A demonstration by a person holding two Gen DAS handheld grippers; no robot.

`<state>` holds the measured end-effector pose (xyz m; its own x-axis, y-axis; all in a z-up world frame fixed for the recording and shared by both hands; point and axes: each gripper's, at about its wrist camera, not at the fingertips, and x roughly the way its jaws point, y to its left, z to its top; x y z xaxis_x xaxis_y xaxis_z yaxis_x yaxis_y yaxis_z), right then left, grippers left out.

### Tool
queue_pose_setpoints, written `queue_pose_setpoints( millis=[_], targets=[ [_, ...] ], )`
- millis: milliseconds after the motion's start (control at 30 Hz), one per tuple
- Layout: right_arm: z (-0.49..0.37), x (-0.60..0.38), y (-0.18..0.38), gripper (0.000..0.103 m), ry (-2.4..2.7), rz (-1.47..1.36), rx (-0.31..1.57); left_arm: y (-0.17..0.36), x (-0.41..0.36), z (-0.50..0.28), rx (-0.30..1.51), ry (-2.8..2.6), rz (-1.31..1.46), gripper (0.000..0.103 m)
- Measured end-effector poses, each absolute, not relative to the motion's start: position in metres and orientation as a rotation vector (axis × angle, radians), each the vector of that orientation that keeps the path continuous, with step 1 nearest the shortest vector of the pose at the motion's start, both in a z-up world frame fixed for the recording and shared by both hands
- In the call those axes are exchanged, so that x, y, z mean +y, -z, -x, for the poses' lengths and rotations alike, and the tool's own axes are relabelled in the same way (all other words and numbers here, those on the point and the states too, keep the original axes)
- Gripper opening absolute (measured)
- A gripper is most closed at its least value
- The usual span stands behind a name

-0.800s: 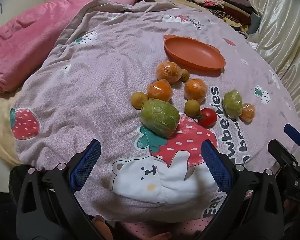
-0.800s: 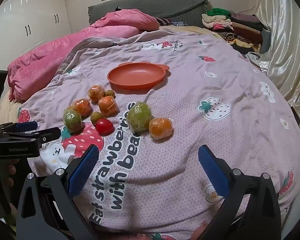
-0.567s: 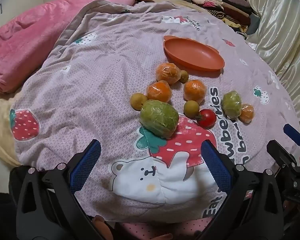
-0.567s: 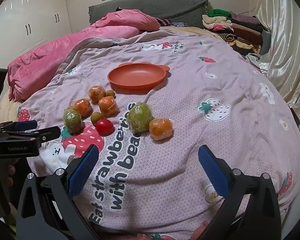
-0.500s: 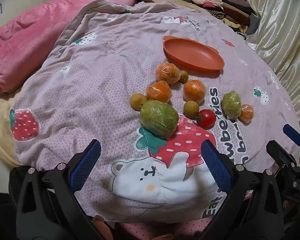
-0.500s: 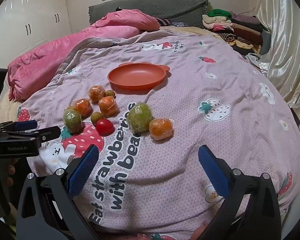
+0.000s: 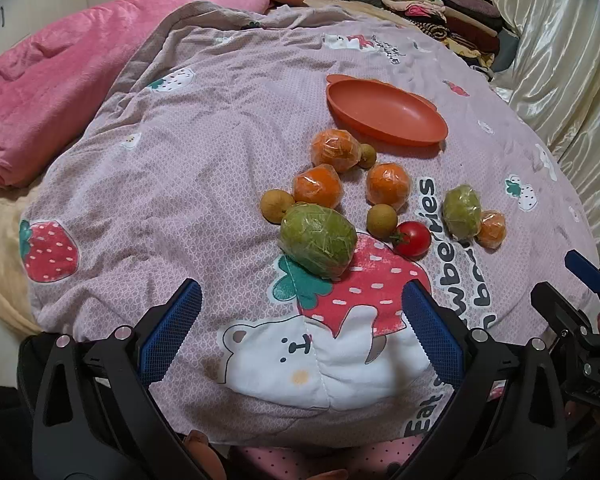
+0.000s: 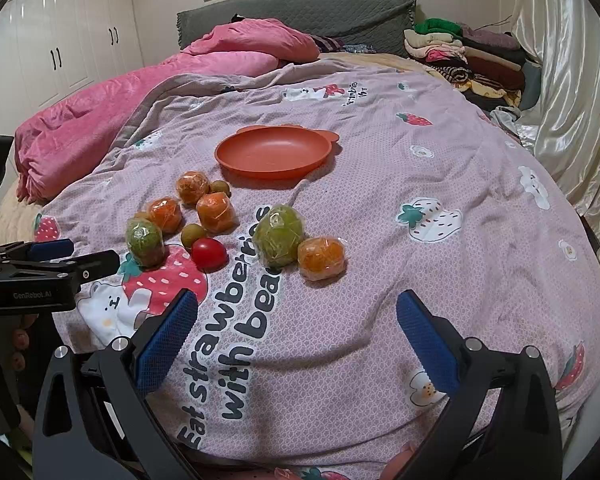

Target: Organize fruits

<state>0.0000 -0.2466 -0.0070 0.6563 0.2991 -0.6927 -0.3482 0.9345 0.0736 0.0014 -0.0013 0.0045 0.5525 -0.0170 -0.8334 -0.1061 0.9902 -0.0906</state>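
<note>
Now, both pairs of jaws spread wide, empty, above near edge of mauve printed quilt (image 8: 440,184). Left gripper (image 7: 300,320): large green plastic-wrapped fruit (image 7: 319,241) just ahead, between finger lines. Right gripper (image 8: 298,322): small wrapped orange fruit (image 8: 321,258) ahead, touching second green wrapped fruit (image 8: 279,235). Shallow orange plastic dish (image 8: 274,152) empty, beyond cluster. Judgement: close on fruit's widest part; wrap slippery, quilt soft; squeeze gently, lift straight.
</note>
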Motion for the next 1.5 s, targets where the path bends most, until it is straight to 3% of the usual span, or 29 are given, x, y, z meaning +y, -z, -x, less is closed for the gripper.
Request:
queue_pose_setpoints(
  millis=[1500],
  targets=[
    [-0.0006, -0.2459, 0.0075, 0.099, -0.361, 0.074, 0.772, -0.0096, -0.0086, 0.0010, 0.978, -0.044, 0.143, 0.095]
  ],
)
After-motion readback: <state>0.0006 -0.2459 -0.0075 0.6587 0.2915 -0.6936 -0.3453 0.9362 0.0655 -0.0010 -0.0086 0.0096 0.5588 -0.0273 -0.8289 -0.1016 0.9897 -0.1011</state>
